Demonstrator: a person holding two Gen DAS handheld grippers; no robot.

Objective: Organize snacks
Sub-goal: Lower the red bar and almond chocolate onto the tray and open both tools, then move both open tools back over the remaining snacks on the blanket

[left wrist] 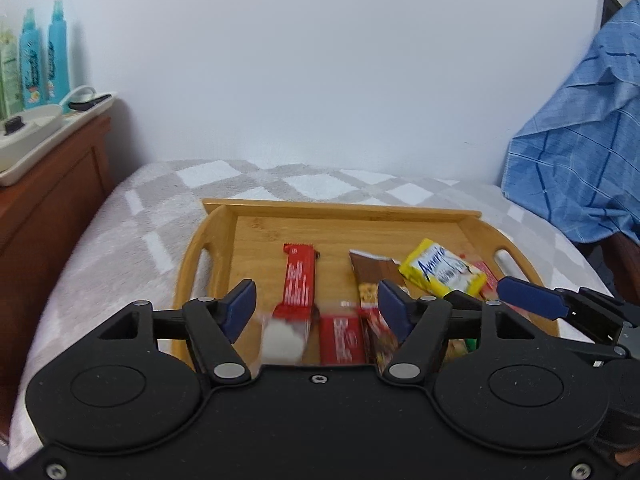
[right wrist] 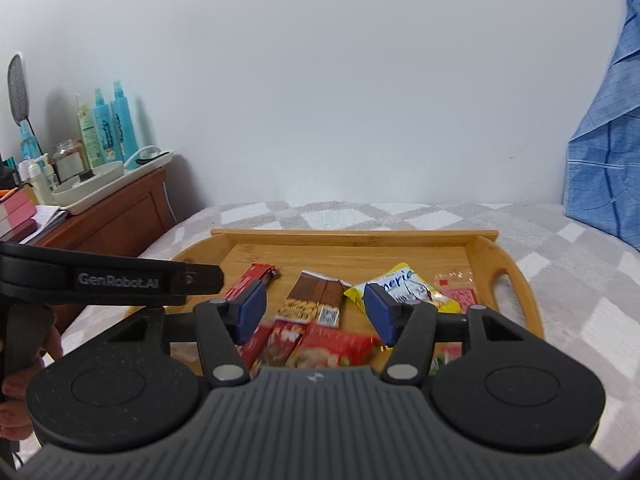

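Snacks [left wrist: 298, 284] on wooden tray [left wrist: 340, 210], below both tools [left wrist: 316, 308] [right wrist: 316, 308], jaws apart, empty.

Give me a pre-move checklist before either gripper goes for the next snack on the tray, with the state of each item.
1. Left gripper open and empty: ok.
2. Right gripper open and empty: ok.
3. Wooden tray lying flat on the checked blanket: ok.
4. Long red bar lying apart from its neighbours, free to grasp: ok.
5. Yellow packet clear of other snacks: not ok, it overlaps the brown bar.
6. Near snacks under the grippers readable: cannot tell, blurred.
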